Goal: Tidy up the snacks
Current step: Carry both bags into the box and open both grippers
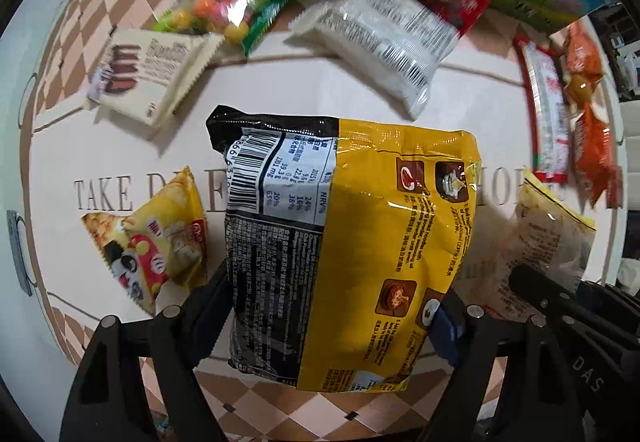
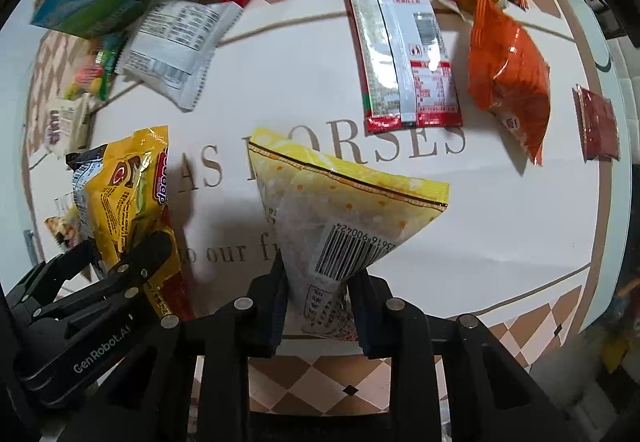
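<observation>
White table [image 2: 304,90] with big printed lettering [image 2: 400,150] and a checkered border. Above the lettering: a red-edged packet [image 2: 400,42] and a white packet [image 2: 176,46]. Right of it, an orange bag [image 2: 512,82] and a small dark red sachet [image 2: 597,124].

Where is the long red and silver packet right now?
In the right wrist view, the red and silver packet lies flat on the table upper right, beside the orange bag.

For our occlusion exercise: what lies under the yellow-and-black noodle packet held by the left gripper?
The left gripper clamps the noodle packet above the tablecloth. Printed lettering runs beneath it: "TAKE" shows at its left, while the middle letters are covered. Whether anything else lies underneath cannot be seen.
</observation>
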`<action>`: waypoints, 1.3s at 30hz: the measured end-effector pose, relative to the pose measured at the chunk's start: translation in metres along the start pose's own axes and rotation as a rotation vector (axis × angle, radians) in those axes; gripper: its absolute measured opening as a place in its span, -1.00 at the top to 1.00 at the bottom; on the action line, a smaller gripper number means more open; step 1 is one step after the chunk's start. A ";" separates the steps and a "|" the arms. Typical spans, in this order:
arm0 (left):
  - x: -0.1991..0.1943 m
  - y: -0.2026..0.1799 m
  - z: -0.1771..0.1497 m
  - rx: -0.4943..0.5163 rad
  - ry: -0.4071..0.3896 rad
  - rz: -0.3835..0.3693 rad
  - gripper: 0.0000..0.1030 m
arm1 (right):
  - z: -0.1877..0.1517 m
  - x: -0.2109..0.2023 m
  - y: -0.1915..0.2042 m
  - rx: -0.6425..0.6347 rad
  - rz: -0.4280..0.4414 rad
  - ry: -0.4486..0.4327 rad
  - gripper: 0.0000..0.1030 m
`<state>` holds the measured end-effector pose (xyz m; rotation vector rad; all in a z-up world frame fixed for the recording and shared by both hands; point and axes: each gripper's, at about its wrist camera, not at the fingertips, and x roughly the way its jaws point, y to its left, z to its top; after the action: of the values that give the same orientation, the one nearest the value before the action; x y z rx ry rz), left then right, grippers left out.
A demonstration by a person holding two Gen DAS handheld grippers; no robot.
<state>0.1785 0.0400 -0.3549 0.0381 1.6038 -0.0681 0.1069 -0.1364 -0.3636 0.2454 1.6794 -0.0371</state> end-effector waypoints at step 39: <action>-0.096 -0.036 0.305 -0.111 -0.028 -0.124 -0.61 | 0.322 -0.161 0.019 -0.170 0.157 -0.160 0.42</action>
<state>0.4840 -0.0152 -0.2686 -0.1479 1.5788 -0.0760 0.4419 -0.1947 -0.2433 0.2386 1.4900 0.1980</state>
